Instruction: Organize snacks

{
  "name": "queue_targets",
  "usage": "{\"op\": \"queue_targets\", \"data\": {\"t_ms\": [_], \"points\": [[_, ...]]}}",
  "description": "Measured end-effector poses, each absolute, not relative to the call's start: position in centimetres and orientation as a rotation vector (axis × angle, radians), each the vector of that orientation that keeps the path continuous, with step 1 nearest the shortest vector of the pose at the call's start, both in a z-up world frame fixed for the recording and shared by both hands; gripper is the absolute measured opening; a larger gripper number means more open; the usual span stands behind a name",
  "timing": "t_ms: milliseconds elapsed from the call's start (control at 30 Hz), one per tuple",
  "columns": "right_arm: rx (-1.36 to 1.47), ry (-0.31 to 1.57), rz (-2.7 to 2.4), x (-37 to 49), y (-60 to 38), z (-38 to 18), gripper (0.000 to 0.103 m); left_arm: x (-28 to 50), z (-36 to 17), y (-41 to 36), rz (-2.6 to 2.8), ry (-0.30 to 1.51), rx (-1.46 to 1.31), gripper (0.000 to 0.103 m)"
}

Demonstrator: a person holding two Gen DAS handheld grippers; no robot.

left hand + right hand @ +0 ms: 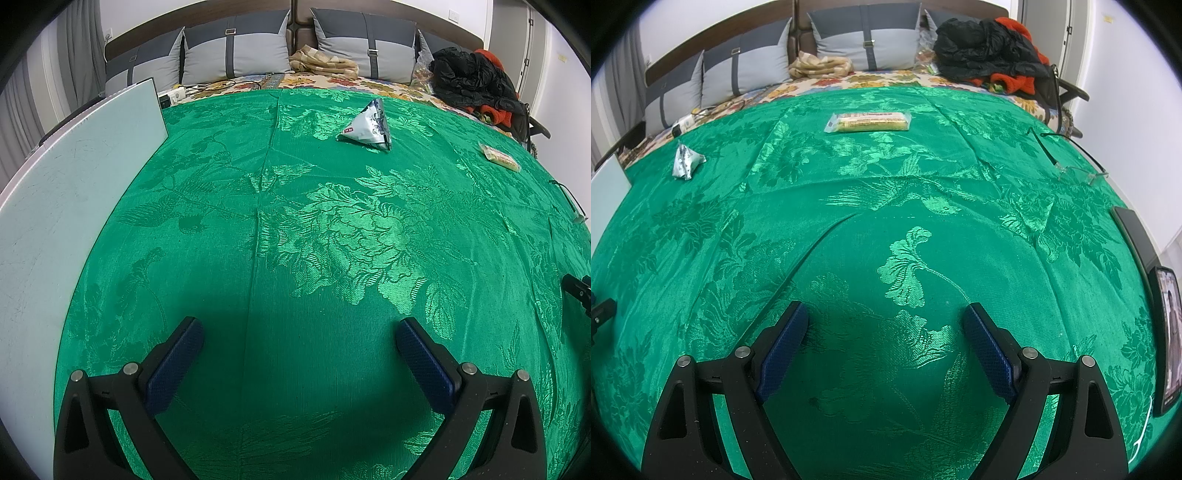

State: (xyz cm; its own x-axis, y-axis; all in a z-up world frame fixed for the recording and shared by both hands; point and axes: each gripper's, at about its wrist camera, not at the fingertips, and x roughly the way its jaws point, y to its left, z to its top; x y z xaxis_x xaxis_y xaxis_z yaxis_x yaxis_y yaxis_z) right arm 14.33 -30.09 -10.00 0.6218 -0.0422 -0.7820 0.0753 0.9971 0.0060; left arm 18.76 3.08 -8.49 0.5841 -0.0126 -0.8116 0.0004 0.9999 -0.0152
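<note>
Left wrist view: my left tool (pixel 299 338) is hanging spread wide over the green cloth (pixel 258 258), pinching nothing; farther off, a triangular silver snack packet (pixel 367 127) is lying alone. My right tool (pixel 884 325) is likewise gaping empty, with a long yellow snack bar (pixel 868 122) lying well beyond it, the pillows (pixel 864 40) sitting behind.

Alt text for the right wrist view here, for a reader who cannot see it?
The open, empty right gripper hovers over a green floral cloth. A long yellow snack bar lies straight ahead at the far side, and a small silver snack packet lies far left. Eyeglasses and a phone sit at the right edge.
</note>
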Motion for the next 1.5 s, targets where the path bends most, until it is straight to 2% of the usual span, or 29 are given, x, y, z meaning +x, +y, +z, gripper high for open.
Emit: {"op": "queue_targets", "data": {"t_ms": [167, 367, 533, 667, 733, 767, 900, 1233, 1433, 1467, 1500], "points": [[0.04, 0.897, -0.067, 14.3, -30.1, -10.0, 0.089, 20.5, -7.6, 2.6, -0.105, 1.016, -0.023, 0.103], [0.04, 0.897, -0.067, 14.4, -30.1, -10.0, 0.089, 28.7, -3.2, -0.4, -0.17, 0.944, 0.018, 0.103], [0.04, 0.897, -0.067, 14.4, -30.1, -10.0, 0.089, 36.9, -4.0, -2.0, -0.115, 0.977, -0.036, 0.103], [0.04, 0.897, -0.067, 14.4, -30.1, -10.0, 0.089, 40.1, -5.7, -2.7, -0.078, 0.994, -0.065, 0.101], [0.04, 0.897, -0.067, 14.4, -30.1, -10.0, 0.089, 41.3, -6.8, -3.3, -0.088, 1.014, -0.055, 0.072], [0.04, 0.897, -0.067, 14.4, -30.1, -10.0, 0.089, 41.6, -7.1, -3.4, -0.079, 1.028, -0.035, 0.043], [0.04, 0.897, -0.067, 14.4, -30.1, -10.0, 0.089, 39.9, -6.1, -3.1, -0.098, 0.979, -0.001, 0.033], [0.04, 0.897, -0.067, 14.4, -30.0, -10.0, 0.089, 27.0, -2.6, 2.8, -0.154, 0.974, 0.009, 0.032], [0.039, 0.897, -0.067, 14.4, -30.0, -10.0, 0.089, 20.9, -4.5, 4.4, -0.163, 0.986, 0.007, 0.033], [0.04, 0.897, -0.067, 14.4, -30.0, -10.0, 0.089, 20.5, -5.1, 4.4, -0.163, 0.988, 0.007, 0.037], [0.04, 0.897, -0.067, 14.4, -30.0, -10.0, 0.089, 20.3, -5.7, 4.4, -0.162, 0.99, 0.007, 0.05]]}}
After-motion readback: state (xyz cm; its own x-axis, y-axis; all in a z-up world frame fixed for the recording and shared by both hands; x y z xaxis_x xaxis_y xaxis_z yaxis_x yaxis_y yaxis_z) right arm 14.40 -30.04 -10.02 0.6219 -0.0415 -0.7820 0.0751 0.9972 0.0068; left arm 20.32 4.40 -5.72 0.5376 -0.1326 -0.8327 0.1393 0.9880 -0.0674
